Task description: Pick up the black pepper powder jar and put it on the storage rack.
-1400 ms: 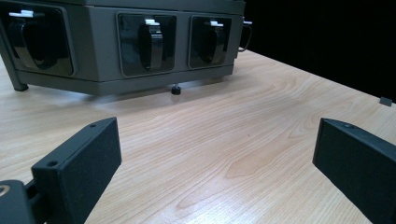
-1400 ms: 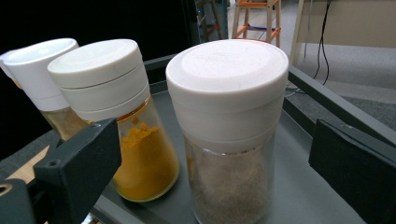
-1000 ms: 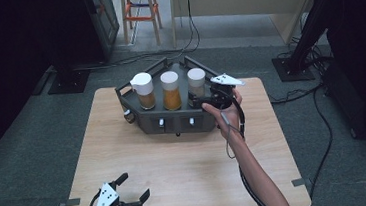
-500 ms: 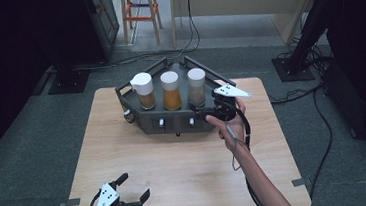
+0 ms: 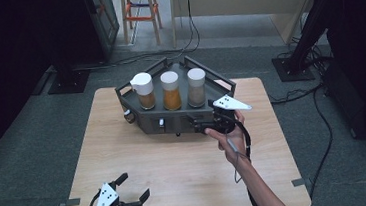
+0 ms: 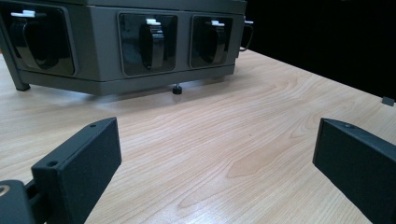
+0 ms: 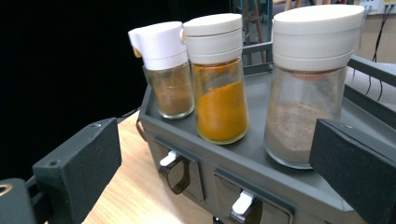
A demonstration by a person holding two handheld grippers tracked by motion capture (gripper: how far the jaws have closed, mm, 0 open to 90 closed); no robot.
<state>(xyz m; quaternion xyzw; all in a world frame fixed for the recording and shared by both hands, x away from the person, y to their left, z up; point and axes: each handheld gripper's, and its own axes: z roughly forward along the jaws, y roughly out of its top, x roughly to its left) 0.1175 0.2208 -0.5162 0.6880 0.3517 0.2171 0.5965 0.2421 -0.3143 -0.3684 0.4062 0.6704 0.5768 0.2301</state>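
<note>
Spice rack [image 5: 172, 119] at right hand-held gripper [image 5: 208, 127], jaws apart, left hand-held gripper [image 5: 134, 187] agape.

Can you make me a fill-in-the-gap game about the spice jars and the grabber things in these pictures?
1. On the dark grey rack stand ____ spice jars in a row.
2. The middle jar holds powder of the colour ____.
3. The right gripper is at the rack's front, and its jaws stand ____.
4. The left gripper hovers near the table edge closest to the person, with ____ between its jaws.

Missing words: three; orange; open; nothing
</note>
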